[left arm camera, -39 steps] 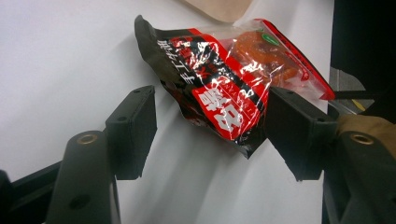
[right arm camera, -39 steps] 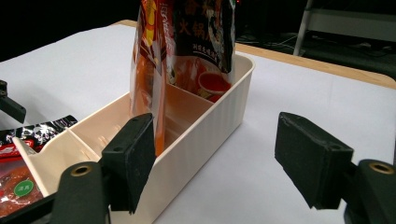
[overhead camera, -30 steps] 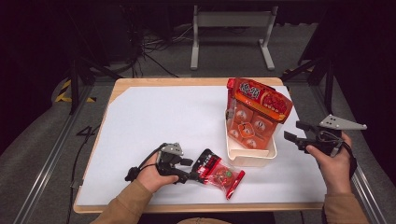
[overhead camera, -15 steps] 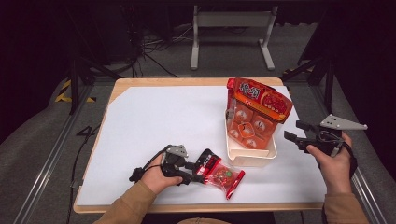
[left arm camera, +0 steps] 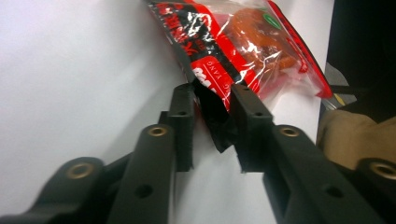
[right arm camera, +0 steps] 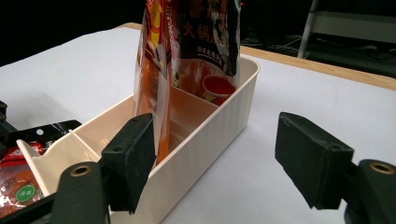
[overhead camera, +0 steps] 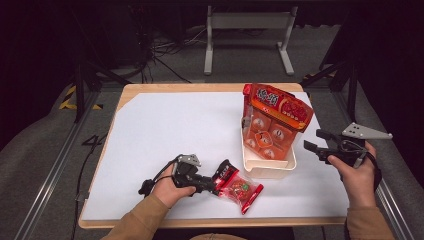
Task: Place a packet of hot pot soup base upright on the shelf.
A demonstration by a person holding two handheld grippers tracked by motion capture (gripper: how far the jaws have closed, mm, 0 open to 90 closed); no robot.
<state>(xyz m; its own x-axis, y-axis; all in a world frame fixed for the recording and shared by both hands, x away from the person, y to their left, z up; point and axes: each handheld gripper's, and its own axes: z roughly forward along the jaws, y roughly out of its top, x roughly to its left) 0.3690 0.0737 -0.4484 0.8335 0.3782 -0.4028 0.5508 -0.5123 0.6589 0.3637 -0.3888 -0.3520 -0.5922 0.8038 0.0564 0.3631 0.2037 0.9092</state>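
- Snack packet (overhead camera: 239,188), small and red with a clear window, lies flat on the white table sheet (overhead camera: 165,135) near the front edge, at about seven o'clock from the cream bin (overhead camera: 267,169).
- Left gripper (overhead camera: 214,186) has just been closing; in the left gripper view its black jaws stand narrow and pinch the packet's dark crimped end (left arm camera: 215,116) between them.
- Packet's body (left arm camera: 252,51) rests on the sheet; it is gripped, and to my eye not yet lifted.
- Cream bin stands at about three o'clock of the table's middle, with a divider across it.
- Large red pouch (overhead camera: 275,122) already stands upright in the bin's far compartment, leaning against the wall.
- Near compartment (right arm camera: 84,140), on the person's side of the divider, holds nothing in the right gripper view, and looks like the likely slot for the packet.
- Right gripper (overhead camera: 315,142) hovers off the bin's right side, at about three o'clock from it, jaws spread wide with nothing between them.
- Judged from this: one item is packed and the second is seized; lifting it, carrying it over the near wall and letting go remain.
- Grip on the thin seal alone could let the packet swing or slip on the way.
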